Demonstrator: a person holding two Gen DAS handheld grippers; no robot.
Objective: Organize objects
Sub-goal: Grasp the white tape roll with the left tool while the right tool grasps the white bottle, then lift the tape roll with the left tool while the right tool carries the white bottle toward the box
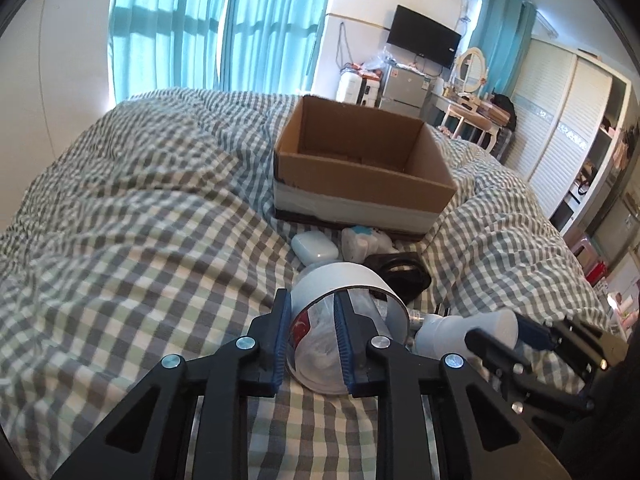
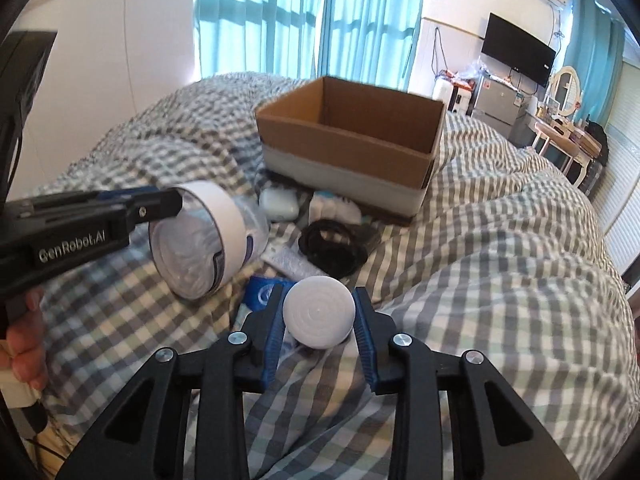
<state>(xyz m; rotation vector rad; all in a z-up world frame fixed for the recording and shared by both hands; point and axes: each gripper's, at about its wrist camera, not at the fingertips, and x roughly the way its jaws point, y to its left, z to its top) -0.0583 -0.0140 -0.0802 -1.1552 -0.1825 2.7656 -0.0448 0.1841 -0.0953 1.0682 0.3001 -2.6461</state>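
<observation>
An open brown cardboard box (image 1: 360,172) (image 2: 348,140) stands on the checked bed. My left gripper (image 1: 314,344) is shut on the rim of a clear plastic jar with a white band (image 1: 352,292), one finger inside and one outside; it also shows in the right wrist view (image 2: 208,236), held above the quilt. My right gripper (image 2: 318,320) is shut on a white round-ended bottle (image 2: 319,312), also seen in the left wrist view (image 1: 468,328). In front of the box lie a white case (image 1: 314,246), a tissue pack (image 1: 364,240) and a black cable bundle (image 2: 332,244).
The checked quilt (image 1: 140,220) covers the bed in soft folds. A white tube (image 2: 292,264) and a blue packet (image 2: 260,292) lie near my right gripper. Curtains, a fridge, a desk and wardrobes stand beyond the bed.
</observation>
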